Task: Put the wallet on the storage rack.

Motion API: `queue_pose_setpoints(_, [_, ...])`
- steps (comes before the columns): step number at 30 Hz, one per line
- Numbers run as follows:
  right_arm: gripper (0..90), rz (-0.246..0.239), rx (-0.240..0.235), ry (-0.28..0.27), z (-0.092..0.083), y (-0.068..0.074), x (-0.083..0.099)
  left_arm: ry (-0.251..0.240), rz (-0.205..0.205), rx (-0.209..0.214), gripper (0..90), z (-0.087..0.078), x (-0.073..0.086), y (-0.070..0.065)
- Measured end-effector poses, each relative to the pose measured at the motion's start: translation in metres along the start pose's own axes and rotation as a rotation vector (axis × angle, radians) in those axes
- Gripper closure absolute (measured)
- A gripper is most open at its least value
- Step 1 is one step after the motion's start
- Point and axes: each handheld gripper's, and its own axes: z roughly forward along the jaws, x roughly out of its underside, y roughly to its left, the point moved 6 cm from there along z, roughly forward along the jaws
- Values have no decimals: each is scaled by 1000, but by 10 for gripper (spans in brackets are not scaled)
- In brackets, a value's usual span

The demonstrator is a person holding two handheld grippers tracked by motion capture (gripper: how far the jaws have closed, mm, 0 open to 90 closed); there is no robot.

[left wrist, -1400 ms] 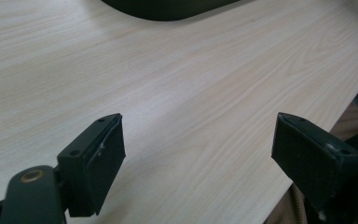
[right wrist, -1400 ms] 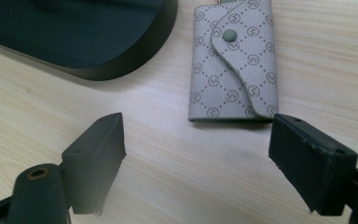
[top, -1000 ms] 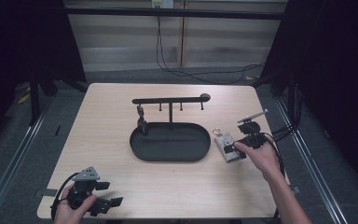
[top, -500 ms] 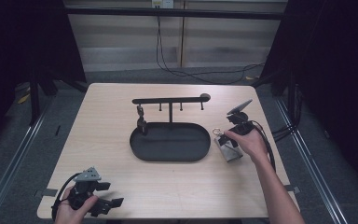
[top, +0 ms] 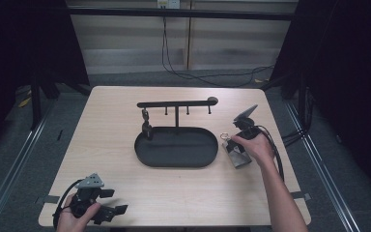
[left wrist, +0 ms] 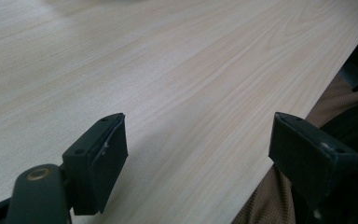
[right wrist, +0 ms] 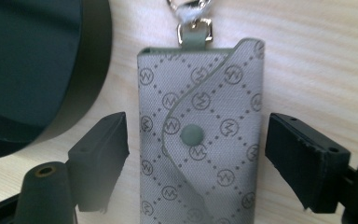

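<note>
High view first: the left gripper is resting at the near left corner of the table, gripped by the left hand, its jaws standing wide apart with nothing between them. Left gripper view is showing the same: two black fingers spread far apart over bare wood, touching nothing, with the table edge and a brown sleeve just beyond the right-hand finger.

Moving rightward in the high view, the black oval tray is lying mid-table with its hook rack standing at the far rim. Just right of the tray the grey pouch is lying flat on the wood, its metal ring at the far end. The right hand is holding the right gripper pointing down over it.

Right gripper view is showing the pouch lying lengthwise between the fingers, clasp pointing away and snap button about level with the fingertips. The jaws have just been closing, yet are still released: a strip of wood is showing between each finger and the pouch's side, the gap on the left narrower. The tray's rim is sitting just beyond the left-hand finger, apart from the pouch.
</note>
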Motion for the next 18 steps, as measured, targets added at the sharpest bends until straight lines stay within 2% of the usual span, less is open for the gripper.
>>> queue_pose_setpoints(3, [212,-1,-2,13,6,1,2,-4,-6,-3,192,0,0,0])
queue_pose_setpoints(9, [226,-16,40,28,15,4,2,-19,-19,-18,192,-2,0,4])
queue_pose_setpoints(13, [266,-19,71,31,15,4,2,-17,-17,-18,192,-2,0,3])
queue_pose_setpoints(18, [299,-3,73,42,13,5,1,-14,-19,-16,192,-2,0,4])
